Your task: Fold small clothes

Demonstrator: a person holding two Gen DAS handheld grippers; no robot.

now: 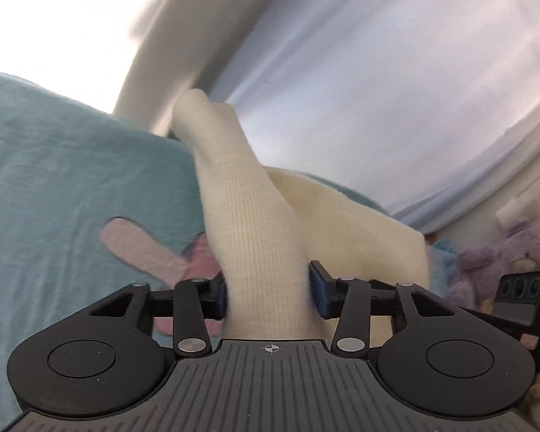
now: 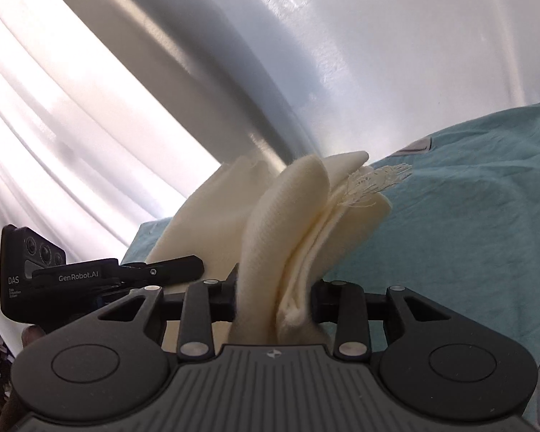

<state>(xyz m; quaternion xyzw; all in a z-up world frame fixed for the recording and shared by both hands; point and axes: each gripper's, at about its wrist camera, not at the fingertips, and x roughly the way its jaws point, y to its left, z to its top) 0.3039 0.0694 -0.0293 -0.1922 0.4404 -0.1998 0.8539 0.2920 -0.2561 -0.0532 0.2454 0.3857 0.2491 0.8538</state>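
A cream knitted garment (image 1: pixel 248 223) is held between both grippers above a teal bedspread (image 1: pixel 54 180). My left gripper (image 1: pixel 268 293) is shut on a bunched fold of it, and the cloth stands up past the blue pads (image 1: pixel 318 293). In the right wrist view my right gripper (image 2: pixel 273 297) is shut on another bunched edge of the cream garment (image 2: pixel 291 216), whose frayed threads (image 2: pixel 378 180) stick out at the top. The left gripper (image 2: pixel 100 273) shows at the left of that view, close by.
The teal bedspread (image 2: pixel 468 216) has pink patches (image 1: pixel 140 252). White curtains (image 1: pixel 378 90) hang behind. Purple plush toys (image 1: pixel 496 255) sit at the far right. The right gripper's body (image 1: pixel 522 298) shows at the right edge of the left wrist view.
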